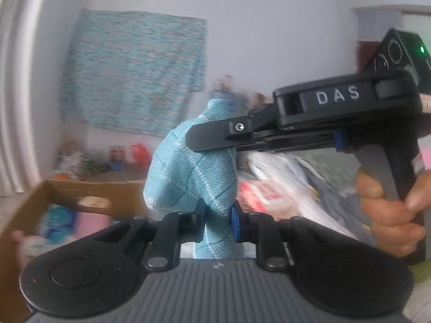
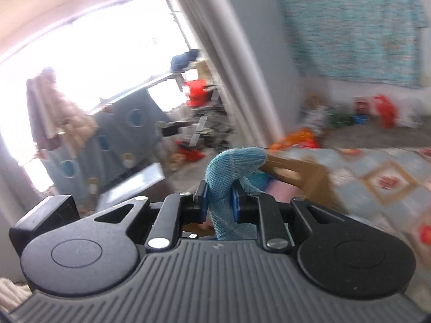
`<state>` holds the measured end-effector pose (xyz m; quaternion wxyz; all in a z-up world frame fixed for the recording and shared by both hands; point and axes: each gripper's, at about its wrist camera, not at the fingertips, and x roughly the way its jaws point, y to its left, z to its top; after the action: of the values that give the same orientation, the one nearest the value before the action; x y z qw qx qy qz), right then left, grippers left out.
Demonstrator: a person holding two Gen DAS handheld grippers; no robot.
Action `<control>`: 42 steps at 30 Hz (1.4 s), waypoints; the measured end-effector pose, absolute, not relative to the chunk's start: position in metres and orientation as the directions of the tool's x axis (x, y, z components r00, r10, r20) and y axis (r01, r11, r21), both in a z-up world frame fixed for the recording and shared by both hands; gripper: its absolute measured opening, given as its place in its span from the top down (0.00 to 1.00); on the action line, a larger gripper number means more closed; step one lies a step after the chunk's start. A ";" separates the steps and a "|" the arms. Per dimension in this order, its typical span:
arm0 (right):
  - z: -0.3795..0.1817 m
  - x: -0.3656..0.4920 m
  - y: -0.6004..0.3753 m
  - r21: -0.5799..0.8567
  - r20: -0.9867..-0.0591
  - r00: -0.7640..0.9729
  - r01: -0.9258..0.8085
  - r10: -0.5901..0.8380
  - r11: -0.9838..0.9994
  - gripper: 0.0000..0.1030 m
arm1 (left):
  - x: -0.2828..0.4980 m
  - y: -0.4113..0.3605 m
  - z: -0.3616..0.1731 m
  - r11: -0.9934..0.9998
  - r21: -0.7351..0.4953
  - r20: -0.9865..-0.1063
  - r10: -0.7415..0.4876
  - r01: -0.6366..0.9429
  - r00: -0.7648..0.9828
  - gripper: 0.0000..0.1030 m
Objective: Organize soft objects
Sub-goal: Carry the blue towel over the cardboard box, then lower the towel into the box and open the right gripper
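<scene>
Left hand-held gripper (image 1: 217,222): jaws clamped on a light blue woven cloth (image 1: 188,167), blue pads pressing it from both sides. Cloth rises bunched above the jaws, up and away from the camera.

Right hand-held gripper (image 2: 220,202): jaws closed on the same light blue cloth, a folded end poking up above the pads. In the left wrist view this gripper comes in from the right, fingers pinching the cloth higher up; a hand (image 1: 390,210) wraps its handle, green light lit on the top block.

So the cloth is held in the air between both grippers, stretched from the lower grip to the upper one.

Around: open cardboard box (image 1: 40,207) lower left behind the cloth, pink and blue soft items inside, blurred. Patterned bedspread (image 2: 377,177) right of the box in the right wrist view. Teal patterned fabric (image 1: 134,75) hangs on the white wall. Clutter on the floor along the wall, too blurred to tell. Bright window (image 2: 94,53) and a curtain far left.
</scene>
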<state>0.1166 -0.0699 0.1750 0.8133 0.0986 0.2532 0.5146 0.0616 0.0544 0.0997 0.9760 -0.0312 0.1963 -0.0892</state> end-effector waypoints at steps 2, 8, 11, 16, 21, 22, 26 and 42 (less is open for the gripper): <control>0.183 0.126 -0.041 0.433 -0.297 0.299 -0.804 0.907 0.407 0.85 | 0.062 0.078 0.109 0.990 -0.098 -0.386 -0.135 0.106 0.912 0.82; 0.180 0.166 0.038 0.493 -0.321 0.210 -0.796 0.924 0.352 0.84 | 0.082 0.121 0.109 0.999 -0.018 -0.454 0.017 -0.029 0.891 0.82; 0.158 0.189 0.062 0.524 -0.390 0.194 -0.757 0.900 0.390 0.84 | 0.106 0.134 0.091 0.999 -0.025 -0.551 0.010 -0.028 0.834 0.82; 0.102 0.230 0.081 0.525 -0.557 0.205 -0.664 0.805 0.533 0.82 | 0.156 0.157 0.051 0.993 -0.122 -0.732 -0.089 0.000 0.675 0.84; 0.076 0.243 0.081 0.492 -0.638 0.236 -0.608 0.733 0.624 0.70 | 0.191 0.170 0.025 0.990 -0.141 -0.812 -0.108 -0.013 0.574 0.84; 0.073 0.242 0.074 0.496 -0.629 0.243 -0.606 0.738 0.622 0.68 | 0.198 0.171 0.023 0.990 -0.138 -0.822 -0.106 -0.017 0.559 0.84; 0.083 0.244 0.054 0.487 -0.580 0.296 -0.620 0.759 0.615 0.51 | 0.214 0.176 0.009 0.983 -0.180 -0.853 -0.144 -0.023 0.501 0.84; 0.093 0.219 -0.032 0.498 -0.510 0.396 -0.588 0.764 0.637 0.28 | 0.216 0.186 -0.005 0.967 -0.222 -0.881 -0.144 -0.125 0.450 0.33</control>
<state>0.2192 -0.0319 0.0929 0.8268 0.1194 0.3675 0.4087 0.2159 0.1865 -0.0047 0.8416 -0.1286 0.5246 -0.0057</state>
